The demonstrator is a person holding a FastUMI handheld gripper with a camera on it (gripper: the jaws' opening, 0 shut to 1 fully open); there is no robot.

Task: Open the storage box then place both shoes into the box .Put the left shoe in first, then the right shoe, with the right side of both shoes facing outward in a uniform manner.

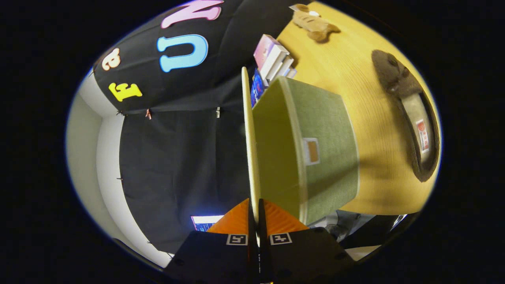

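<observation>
Gripping the thin pale-yellow lid [246, 138] of the green fabric storage box [327, 150], the hand-held gripper [255, 215] has its 2 fingers drawn close together, 1 on each face of the lid's near edge, so that the panel runs straight ahead from between them. The view is rolled sideways: the light wooden tabletop [355, 79] appears as an upright plane beyond the box. The lid stands swung away from the box, and the yellow-green interior [276, 154] shows between the lid and the box's pale rim. The box's front wall carries a small white-framed label holder [311, 151] and lies just beside the fingers, on the tabletop side of them.

Beyond the box, well apart from the fingers, 1 dark grey fuzzy slipper [410, 114] with a light insole lies on the tabletop, its opening facing the camera. A stack of books [274, 59] stands just behind the far end of the lid, and a tan plush toy [313, 21] lies farther off on the same surface. A lit screen [205, 221] shows low beside the fingers, on the side away from the box, in front of the booth's black cloth wall [177, 157].
</observation>
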